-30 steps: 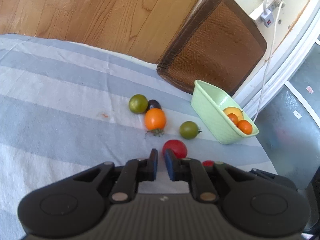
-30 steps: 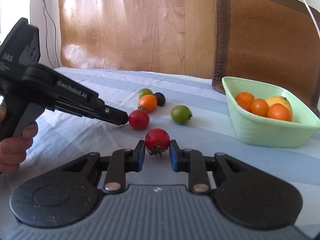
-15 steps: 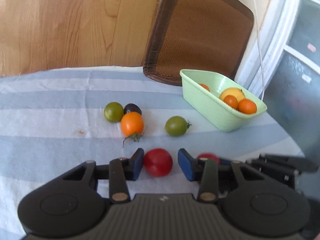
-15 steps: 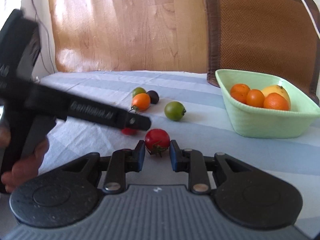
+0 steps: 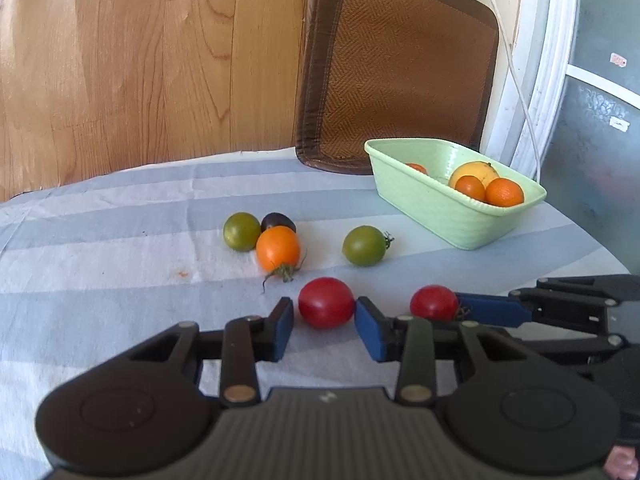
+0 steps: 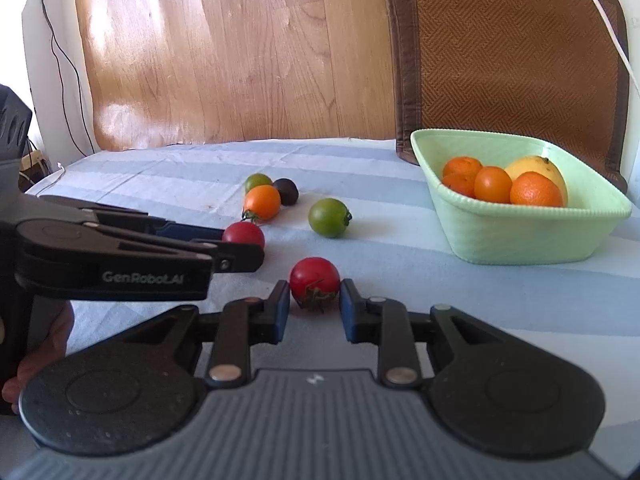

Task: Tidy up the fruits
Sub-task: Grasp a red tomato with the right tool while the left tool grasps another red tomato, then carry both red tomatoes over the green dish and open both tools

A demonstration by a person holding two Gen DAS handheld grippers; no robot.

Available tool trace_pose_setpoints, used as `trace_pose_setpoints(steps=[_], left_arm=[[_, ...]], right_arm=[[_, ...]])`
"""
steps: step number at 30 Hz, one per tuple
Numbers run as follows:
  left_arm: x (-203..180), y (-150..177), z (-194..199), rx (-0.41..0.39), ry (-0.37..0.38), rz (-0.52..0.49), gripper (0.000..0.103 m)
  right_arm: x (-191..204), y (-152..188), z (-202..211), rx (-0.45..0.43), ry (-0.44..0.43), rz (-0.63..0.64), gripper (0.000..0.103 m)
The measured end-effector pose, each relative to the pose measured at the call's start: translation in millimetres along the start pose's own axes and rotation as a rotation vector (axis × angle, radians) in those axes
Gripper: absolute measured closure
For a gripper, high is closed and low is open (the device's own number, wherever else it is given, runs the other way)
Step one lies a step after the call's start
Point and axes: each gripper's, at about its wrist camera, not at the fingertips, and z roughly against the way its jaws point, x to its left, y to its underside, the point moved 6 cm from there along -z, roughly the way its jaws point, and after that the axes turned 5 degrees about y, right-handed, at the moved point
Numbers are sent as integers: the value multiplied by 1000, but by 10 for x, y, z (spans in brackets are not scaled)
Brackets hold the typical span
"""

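Note:
Two red tomatoes lie on the striped blue tablecloth. One red tomato [image 5: 326, 302] sits between the jaws of my left gripper [image 5: 324, 316], which are closing; the right pad touches it and a thin gap shows at the left pad. From the right wrist view the left gripper [image 6: 240, 248] reaches in from the left around that same tomato [image 6: 243, 234]. My right gripper [image 6: 314, 300] is shut on the other red tomato [image 6: 315, 280], which rests on the cloth, stem toward the camera. A light green basket [image 6: 520, 236] at the right holds oranges and a yellow fruit.
An orange tomato [image 5: 278, 248], two green tomatoes [image 5: 241, 231] [image 5: 364, 246] and a dark one [image 5: 278, 221] lie just beyond the grippers. A brown cushioned chair back [image 5: 400, 60] stands behind the basket [image 5: 440, 216]. The table's edge curves off at the right.
The left gripper rolled level, swung over, opened from shut and now straddles the first red tomato. The right gripper has stayed on its tomato.

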Motion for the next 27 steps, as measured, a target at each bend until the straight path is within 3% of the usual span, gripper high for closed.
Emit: trace_pose_setpoints(steps=[6,14,27], left_arm=[[20,20,29,-14,11,18,73],[-112,218,307,-30,55,21,73],[-143,238,456,-93,79,24,73]], right_arm=[[12,4,-11,-7,7,9,74],[-153,-30,172,-118,15,-96,74],[-162,-45,178,-121,11,-101,74]])
